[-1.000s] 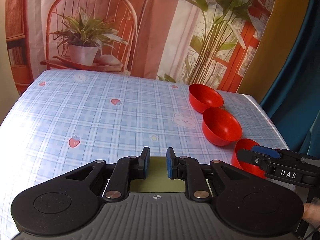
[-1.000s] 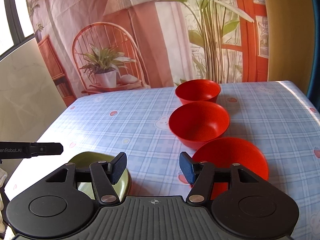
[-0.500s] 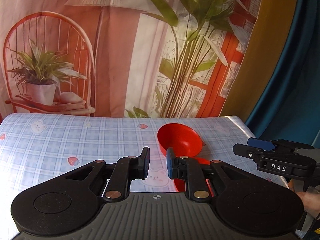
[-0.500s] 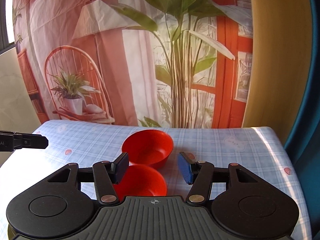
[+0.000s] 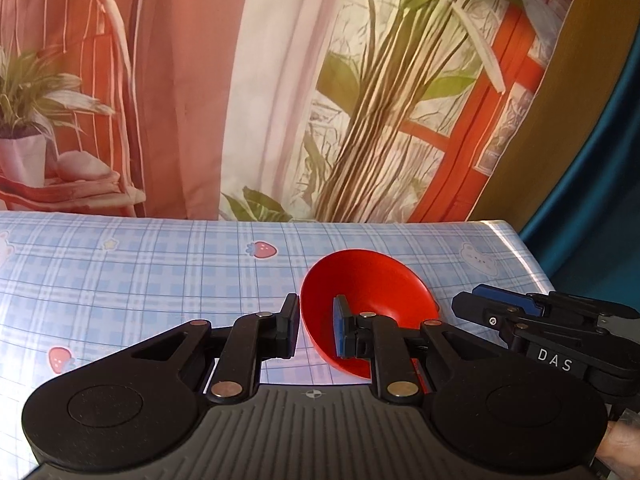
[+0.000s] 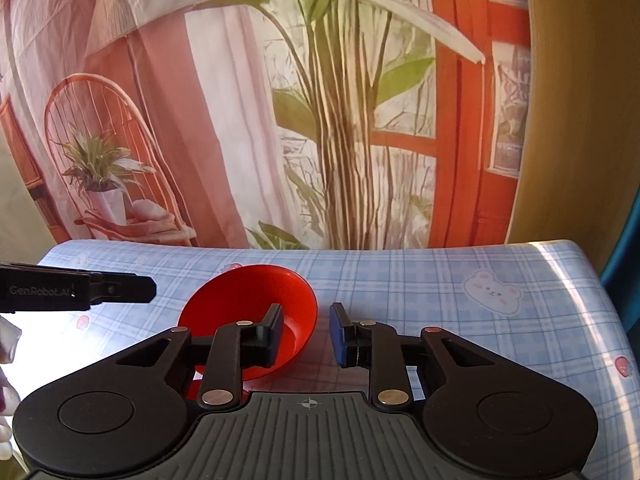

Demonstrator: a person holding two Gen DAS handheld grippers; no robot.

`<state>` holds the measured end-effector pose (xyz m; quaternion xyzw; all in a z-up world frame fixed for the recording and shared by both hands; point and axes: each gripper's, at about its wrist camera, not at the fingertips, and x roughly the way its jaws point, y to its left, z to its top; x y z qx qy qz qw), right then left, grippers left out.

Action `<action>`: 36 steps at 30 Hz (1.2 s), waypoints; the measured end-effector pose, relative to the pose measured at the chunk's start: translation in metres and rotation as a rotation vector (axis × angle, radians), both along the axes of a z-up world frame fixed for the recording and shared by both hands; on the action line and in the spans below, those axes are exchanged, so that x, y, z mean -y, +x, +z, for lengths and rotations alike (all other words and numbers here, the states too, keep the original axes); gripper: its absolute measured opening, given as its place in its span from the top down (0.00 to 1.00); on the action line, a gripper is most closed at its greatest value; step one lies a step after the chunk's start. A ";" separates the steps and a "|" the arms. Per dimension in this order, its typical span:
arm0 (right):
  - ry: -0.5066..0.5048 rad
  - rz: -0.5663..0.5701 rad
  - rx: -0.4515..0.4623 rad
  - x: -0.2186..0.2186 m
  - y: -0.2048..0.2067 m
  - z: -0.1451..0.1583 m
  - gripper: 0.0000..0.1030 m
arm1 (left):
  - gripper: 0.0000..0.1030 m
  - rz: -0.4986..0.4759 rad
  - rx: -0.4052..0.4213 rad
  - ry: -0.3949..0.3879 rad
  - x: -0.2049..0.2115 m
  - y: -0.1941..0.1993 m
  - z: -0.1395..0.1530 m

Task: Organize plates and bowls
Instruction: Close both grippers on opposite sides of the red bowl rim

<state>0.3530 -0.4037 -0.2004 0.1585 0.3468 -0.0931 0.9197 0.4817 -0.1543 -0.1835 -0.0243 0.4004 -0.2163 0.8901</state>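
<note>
A red bowl sits near the far right of the blue checked tablecloth. My left gripper is open, its jaws astride the bowl's left rim: right finger inside, left finger outside. The red bowl also shows in the right wrist view. My right gripper is open, its jaws astride the bowl's right rim. A sliver of a second red bowl shows below the first, mostly hidden by the right gripper's body.
The table's far edge meets a printed backdrop of plants and a chair. The table's right edge lies beside a blue curtain. Each gripper shows in the other's view: right gripper body, left gripper body.
Both grippers have moved forward along the row of bowls to the farthest red bowl and now straddle its rim. The green plate and nearer bowls have dropped out of view.
</note>
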 end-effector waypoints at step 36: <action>0.071 -0.013 0.029 -0.005 -0.015 0.024 0.90 | 0.83 -0.074 0.056 -0.011 0.001 -0.031 0.036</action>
